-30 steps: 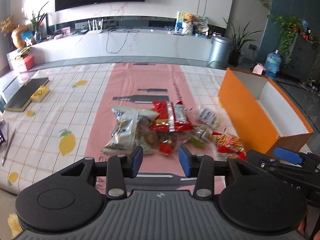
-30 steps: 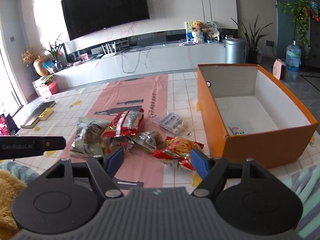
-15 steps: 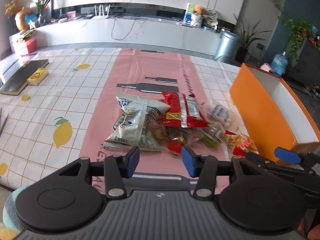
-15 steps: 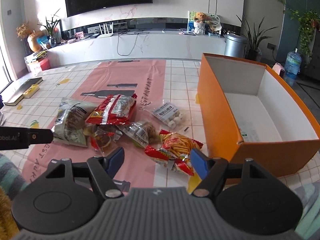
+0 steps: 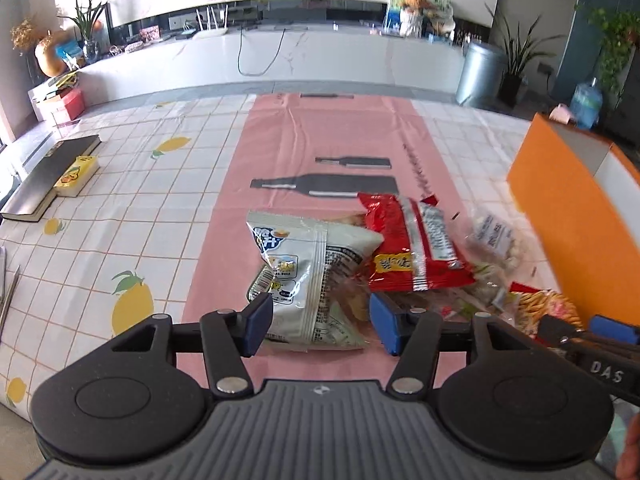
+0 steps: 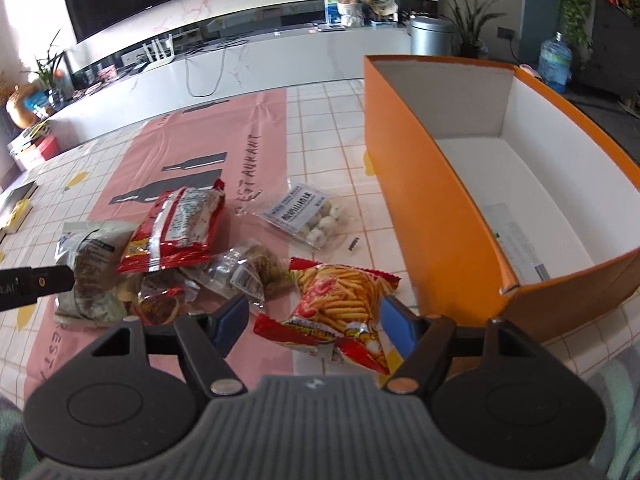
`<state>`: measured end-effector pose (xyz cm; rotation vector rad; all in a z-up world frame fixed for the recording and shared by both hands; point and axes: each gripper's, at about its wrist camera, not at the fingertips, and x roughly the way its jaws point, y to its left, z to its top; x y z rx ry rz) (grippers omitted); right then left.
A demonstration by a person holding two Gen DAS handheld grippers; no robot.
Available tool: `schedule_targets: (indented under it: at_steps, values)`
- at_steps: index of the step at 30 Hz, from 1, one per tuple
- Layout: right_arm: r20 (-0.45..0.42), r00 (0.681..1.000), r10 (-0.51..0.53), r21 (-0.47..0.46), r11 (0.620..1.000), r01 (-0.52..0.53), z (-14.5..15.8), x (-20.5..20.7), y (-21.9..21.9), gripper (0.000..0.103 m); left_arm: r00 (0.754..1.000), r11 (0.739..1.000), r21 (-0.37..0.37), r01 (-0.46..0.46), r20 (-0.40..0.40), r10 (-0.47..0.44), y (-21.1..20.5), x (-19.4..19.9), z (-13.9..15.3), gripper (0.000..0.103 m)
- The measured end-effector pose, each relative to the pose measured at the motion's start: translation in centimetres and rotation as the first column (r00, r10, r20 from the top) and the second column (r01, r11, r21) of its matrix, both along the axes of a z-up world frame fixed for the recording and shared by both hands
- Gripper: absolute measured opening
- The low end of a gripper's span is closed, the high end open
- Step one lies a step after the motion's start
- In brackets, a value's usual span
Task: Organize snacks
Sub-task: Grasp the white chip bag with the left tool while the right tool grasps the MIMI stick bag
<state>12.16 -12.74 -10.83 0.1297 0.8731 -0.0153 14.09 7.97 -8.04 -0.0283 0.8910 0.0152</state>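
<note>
Barely begun, judging by the layout: orange box [image 6: 452, 216] on the right of the tabletop [image 5: 132, 208] holds no snacks, only a flat label on its floor, open and waiting just beside the pile. Still heaped loose on the pink mat [image 5: 320, 140]: white bag [image 5: 308, 276], red bag [image 5: 416, 252], fries pack [image 6: 344, 300], clear ball pack [image 6: 308, 216], smaller clear packs underneath. Left claw [image 5: 320, 322] just opened wide, astride the white bag's near end without pressing; right claw [image 6: 316, 322] half open, astride the fries pack, gripping nothing.
</note>
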Motion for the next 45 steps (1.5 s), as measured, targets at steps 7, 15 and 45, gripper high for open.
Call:
schedule_targets:
  at_steps: [7, 15, 45]
  values:
    - [-0.063, 0.998, -0.023, 0.018, 1.000, 0.024, -1.6, 0.8, -0.3, 0.060, 0.999, 0.999, -0.013, -0.036, -0.035, 0.035, 0.6, 1.8, -1.2, 0.066]
    - [-0.088, 0.996, 0.014, -0.003, 1.000, -0.015, -2.7, 0.6, 0.0, 0.047, 0.998, 0.998, 0.014, -0.054, -0.019, 0.054, 0.6, 2.7, -1.7, 0.066]
    - [-0.091, 0.993, 0.079, -0.005, 0.997, -0.080, -2.2, 0.3, 0.0, 0.040, 0.997, 0.993, 0.103, -0.056, -0.050, 0.062, 0.0, 3.2, -2.5, 0.032]
